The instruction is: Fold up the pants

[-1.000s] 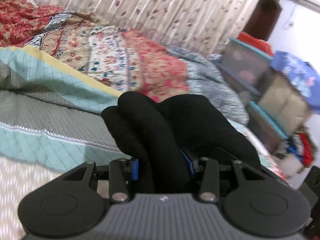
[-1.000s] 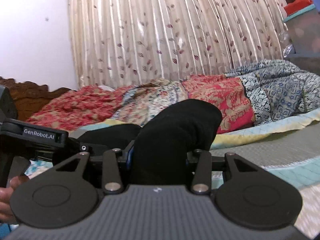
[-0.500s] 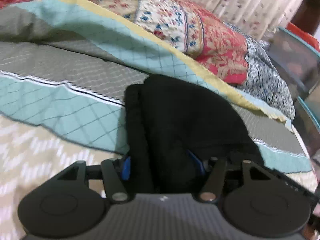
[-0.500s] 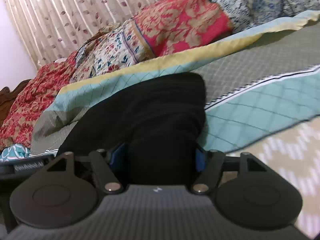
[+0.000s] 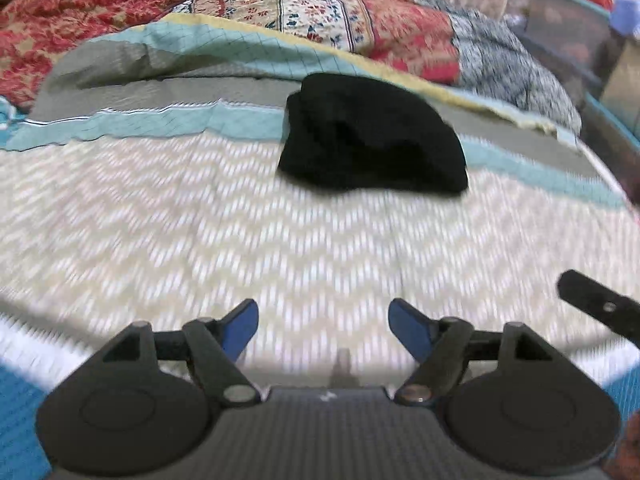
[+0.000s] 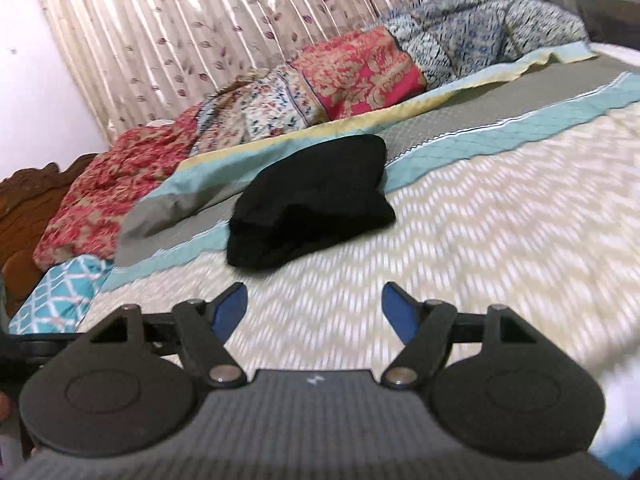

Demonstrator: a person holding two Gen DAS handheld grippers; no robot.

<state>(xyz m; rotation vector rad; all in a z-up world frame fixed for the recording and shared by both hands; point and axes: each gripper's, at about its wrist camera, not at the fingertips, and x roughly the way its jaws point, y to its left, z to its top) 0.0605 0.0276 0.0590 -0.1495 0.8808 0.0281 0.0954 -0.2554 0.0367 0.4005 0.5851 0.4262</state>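
The black pants [image 5: 372,140] lie folded into a compact bundle on the bed, on the band where the teal and grey stripes meet the cream zigzag cover. In the right wrist view the same pants [image 6: 312,204] rest a short way ahead. My left gripper [image 5: 324,320] is pulled back from the bundle, its jaws still opening with nothing between them. My right gripper [image 6: 314,306] is likewise drawn back, its jaws opening and empty. A black part of the right gripper [image 5: 596,312] shows at the right edge of the left wrist view.
A cream zigzag bedcover [image 5: 200,232] spreads between me and the pants. A rumpled patchwork quilt [image 6: 340,76] lies along the far side before a leaf-print curtain [image 6: 200,20]. A wooden headboard [image 6: 24,200] stands at left; storage boxes [image 5: 568,28] stand at right.
Both grippers let go of the black pants and drew back toward me; the bundle now lies free on the bed. Both pairs of jaws widened.
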